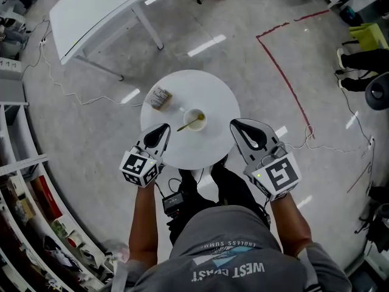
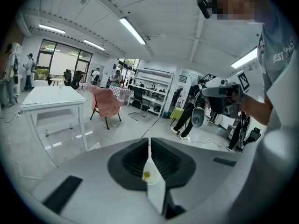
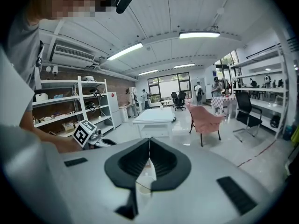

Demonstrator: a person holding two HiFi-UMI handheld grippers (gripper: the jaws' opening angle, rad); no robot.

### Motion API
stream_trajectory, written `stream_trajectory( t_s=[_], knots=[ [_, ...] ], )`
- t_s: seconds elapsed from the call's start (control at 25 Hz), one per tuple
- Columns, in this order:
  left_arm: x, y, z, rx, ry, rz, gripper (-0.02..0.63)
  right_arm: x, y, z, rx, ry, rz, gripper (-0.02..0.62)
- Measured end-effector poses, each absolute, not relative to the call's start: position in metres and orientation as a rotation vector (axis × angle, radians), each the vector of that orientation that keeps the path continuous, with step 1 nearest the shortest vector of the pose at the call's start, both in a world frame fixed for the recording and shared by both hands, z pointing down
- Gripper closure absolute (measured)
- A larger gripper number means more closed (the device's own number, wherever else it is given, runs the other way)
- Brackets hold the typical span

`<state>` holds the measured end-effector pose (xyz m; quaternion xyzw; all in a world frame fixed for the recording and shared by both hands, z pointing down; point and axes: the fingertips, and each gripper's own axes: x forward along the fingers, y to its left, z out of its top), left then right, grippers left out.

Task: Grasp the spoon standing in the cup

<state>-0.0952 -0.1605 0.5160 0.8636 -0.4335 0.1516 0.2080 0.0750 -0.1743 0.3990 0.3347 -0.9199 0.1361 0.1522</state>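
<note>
Table [image 1: 206, 90], round and white, carries the cup [image 1: 203, 115] near its centre. The left gripper [image 1: 165, 128] and right gripper [image 1: 234, 125] hover over the near edge, one on each side of the cup. Both have jaws pressed together, with nothing between them. The spoon [image 1: 187, 125] stands tilted in the cup, its handle leaning out toward the left gripper, which is the nearer one. That gripper's jaws must spread before closing across the handle.

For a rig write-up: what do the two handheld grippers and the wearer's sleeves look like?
The left gripper and right gripper are light grey, teardrop-shaped shells with black ribbed jaw linings. Each carries a white cube with black square markers: the left cube and the right cube, which shows a small green light. The person wears a grey short-sleeved T-shirt.
</note>
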Motion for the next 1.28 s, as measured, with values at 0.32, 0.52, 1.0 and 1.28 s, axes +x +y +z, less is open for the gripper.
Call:
stream_trajectory(
  t_s=[0.32,0.52,1.0,1.28],
  knots=[
    [-0.096,-0.156,0.565,2.317,-1.174,0.451,0.534,0.072,-0.174,0.419,0.948,-2.624,0.441,0.594],
    [-0.091,-0.151,0.599,2.263,-1.15,0.47,0.47,0.075,-0.175,0.432,0.944,-2.57,0.467,0.594],
    [-0.085,-0.145,0.643,2.221,-1.136,0.482,0.414,0.077,-0.164,0.459,0.921,-2.558,0.521,0.594],
    [-0.081,-0.142,0.658,2.202,-1.119,0.473,0.454,0.076,-0.162,0.469,0.92,-2.544,0.546,0.592]
  ],
)
